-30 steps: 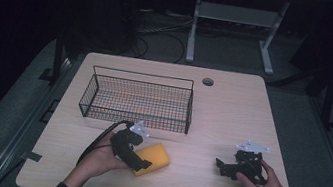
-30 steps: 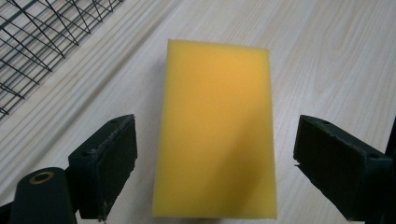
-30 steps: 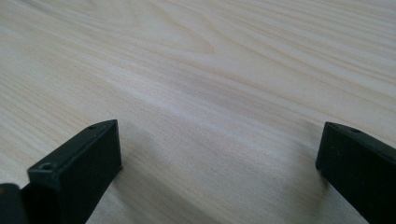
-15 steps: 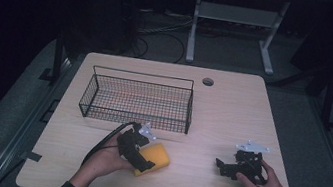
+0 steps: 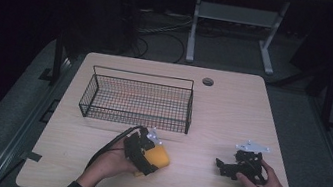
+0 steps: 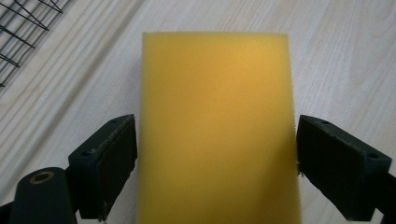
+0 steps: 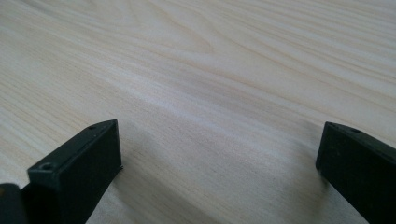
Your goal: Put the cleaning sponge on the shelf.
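A yellow sponge [image 5: 158, 157] lies on the wooden table [image 5: 222, 112] near the front, just in front of the wire basket [image 5: 137, 103]. My left gripper [image 5: 146, 158] is over it. In the left gripper view the sponge [image 6: 217, 116] fills the gap of my left gripper [image 6: 215, 128], and both black pads touch its long sides without visibly squeezing it. My right gripper [image 5: 223, 167] rests low on the table at the front right, held by a hand. In the right gripper view my right gripper [image 7: 219, 133] stands wide open over bare wood.
The black wire basket, open at the top, sits at the table's centre left; its corner [image 6: 23, 28] is close to the sponge. A round cable hole [image 5: 208, 82] is at the table's back edge. A metal stand [image 5: 230, 28] rises behind the table.
My left gripper has slid forward and to the right over the sponge, so the sponge now sits between its jaws. The sponge and the right gripper have stayed in place.
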{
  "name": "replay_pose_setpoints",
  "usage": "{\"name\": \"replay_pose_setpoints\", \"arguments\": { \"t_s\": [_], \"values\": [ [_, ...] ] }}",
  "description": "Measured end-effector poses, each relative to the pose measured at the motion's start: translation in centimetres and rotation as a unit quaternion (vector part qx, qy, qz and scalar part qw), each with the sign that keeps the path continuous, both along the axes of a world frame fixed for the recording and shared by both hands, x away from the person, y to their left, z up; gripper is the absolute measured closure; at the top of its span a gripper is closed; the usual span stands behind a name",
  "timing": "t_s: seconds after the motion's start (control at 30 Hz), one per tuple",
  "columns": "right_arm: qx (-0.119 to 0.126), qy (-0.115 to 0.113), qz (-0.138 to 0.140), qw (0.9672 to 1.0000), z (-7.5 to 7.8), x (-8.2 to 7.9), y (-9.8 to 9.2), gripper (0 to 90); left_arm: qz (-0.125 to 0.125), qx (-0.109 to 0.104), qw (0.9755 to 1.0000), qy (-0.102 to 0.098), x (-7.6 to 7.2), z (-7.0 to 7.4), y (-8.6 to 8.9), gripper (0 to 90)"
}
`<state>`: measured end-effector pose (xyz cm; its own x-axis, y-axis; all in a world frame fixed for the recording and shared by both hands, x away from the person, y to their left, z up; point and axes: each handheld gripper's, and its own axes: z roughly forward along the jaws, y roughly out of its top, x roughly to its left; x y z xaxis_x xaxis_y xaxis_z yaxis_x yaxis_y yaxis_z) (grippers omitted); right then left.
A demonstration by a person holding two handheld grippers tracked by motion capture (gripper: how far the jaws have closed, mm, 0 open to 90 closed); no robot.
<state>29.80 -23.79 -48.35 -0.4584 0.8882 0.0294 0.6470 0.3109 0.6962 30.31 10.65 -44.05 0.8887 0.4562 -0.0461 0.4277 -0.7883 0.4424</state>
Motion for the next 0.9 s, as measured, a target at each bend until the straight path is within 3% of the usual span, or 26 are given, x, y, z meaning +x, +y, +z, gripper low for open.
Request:
{"name": "replay_pose_setpoints", "arguments": {
  "t_s": [0.53,0.67,0.9],
  "values": [
    [0.0,0.0,0.0,1.0,0.0,0.0,0.0,0.0,0.004,0.011,0.9999,0.004,0.01,-0.74,-0.19,14.8],
    [0.0,0.0,0.0,1.0,0.0,0.0,0.0,0.0,0.006,0.008,0.9999,0.003,0.04,-0.56,-0.04,20.9],
    [0.0,0.0,0.0,1.0,0.0,0.0,0.0,0.0,0.009,0.007,0.9999,0.004,0.1,-0.49,0.12,22.1]
  ]
}}
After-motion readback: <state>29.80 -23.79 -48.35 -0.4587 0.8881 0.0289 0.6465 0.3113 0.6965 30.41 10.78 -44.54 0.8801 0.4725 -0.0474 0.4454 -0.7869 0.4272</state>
